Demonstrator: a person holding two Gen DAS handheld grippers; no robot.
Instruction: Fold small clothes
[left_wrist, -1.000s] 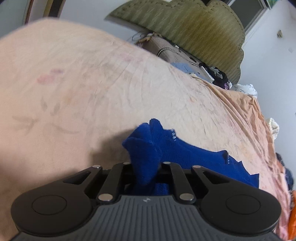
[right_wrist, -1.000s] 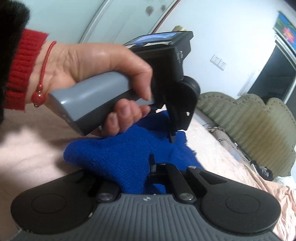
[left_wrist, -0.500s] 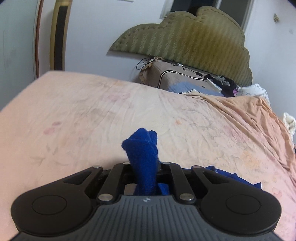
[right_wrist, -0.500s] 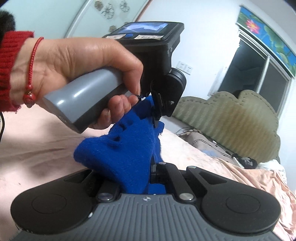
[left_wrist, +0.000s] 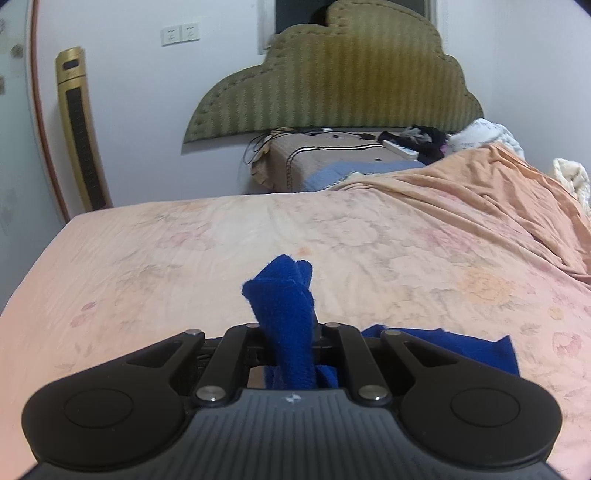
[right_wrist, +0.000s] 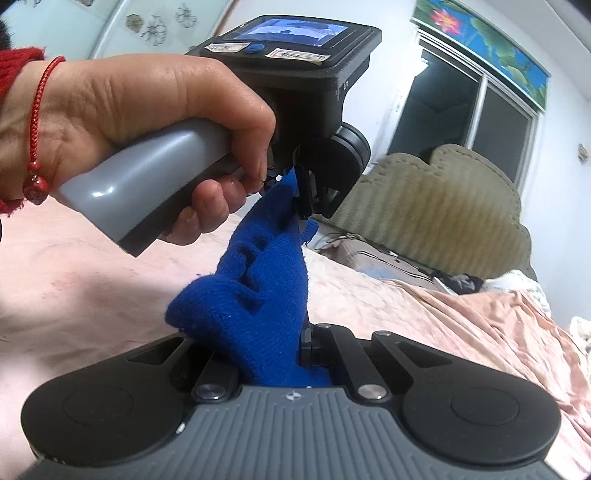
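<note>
Around us we see the bed (left_wrist: 184, 258) with its peach floral sheet, a green headboard (left_wrist: 332, 81) at the far wall and a gold tower fan (left_wrist: 79, 125) on the far left. Nothing stands in the way. Our left gripper (left_wrist: 290, 328) has its fingers closed tight on a bunched corner of the blue knit cloth (right_wrist: 266, 288). The right gripper (right_wrist: 295, 339) is also closed on it, and the cloth hangs stretched between them above the bed. The left hand (right_wrist: 140, 122) grips the grey handle, raised and tilted.
</note>
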